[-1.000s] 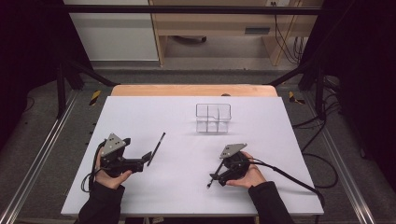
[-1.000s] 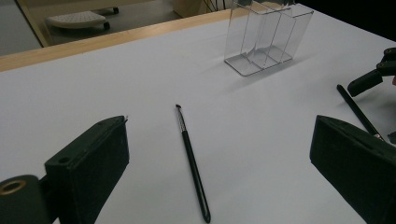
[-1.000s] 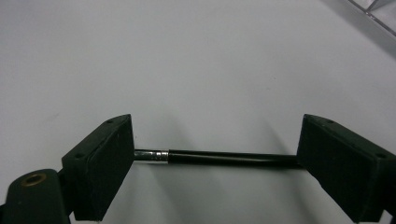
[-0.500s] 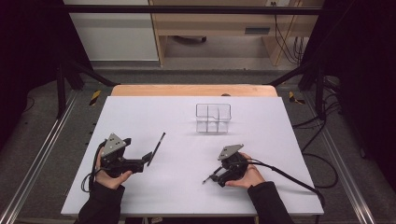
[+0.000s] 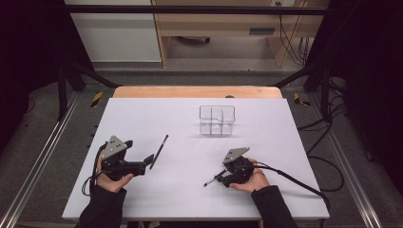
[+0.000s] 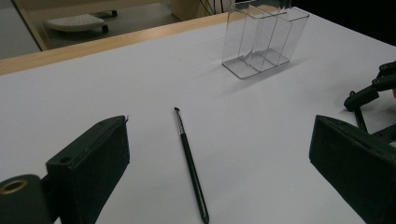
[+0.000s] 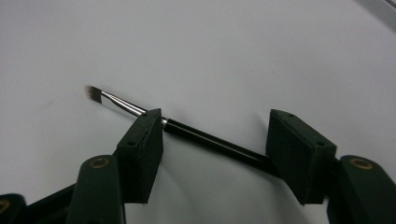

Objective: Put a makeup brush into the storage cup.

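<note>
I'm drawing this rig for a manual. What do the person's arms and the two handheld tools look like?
Both arms wear dark long sleeves. Each tool, left and right, is a black handheld body topped by a grey three-cornered plate, trailing a black cable. Up close the jaws are blocky black pads with small brass-coloured pivot rings.

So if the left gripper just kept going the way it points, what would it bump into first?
Probably the thin black brush lying between the open jaws of the left gripper; farther off stands the clear organizer.
</note>
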The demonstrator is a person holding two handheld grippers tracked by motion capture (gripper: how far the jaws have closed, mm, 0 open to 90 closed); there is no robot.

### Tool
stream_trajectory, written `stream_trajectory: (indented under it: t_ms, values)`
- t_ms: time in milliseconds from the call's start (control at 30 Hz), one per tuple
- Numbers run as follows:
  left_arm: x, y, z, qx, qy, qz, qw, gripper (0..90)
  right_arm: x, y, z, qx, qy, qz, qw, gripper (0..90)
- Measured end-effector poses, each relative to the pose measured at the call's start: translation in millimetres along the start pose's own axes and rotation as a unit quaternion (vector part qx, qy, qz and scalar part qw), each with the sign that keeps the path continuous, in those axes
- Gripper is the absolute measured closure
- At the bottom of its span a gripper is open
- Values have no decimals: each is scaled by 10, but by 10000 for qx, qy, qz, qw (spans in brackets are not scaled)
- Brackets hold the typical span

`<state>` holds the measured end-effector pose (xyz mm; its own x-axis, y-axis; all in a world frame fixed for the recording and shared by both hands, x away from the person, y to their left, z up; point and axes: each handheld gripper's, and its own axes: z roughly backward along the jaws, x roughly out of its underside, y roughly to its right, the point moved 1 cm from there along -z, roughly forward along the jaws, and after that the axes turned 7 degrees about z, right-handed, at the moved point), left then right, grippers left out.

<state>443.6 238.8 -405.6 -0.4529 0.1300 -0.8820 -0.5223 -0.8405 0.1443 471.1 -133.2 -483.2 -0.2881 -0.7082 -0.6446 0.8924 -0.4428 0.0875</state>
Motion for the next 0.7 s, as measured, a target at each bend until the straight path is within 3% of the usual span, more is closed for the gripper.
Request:
stream_trajectory:
  t_ms: [700]
  values:
    - [3,0,-6,-3,-33,-12,10000,43,7,-22,74,209,-145,-156,9996,584]
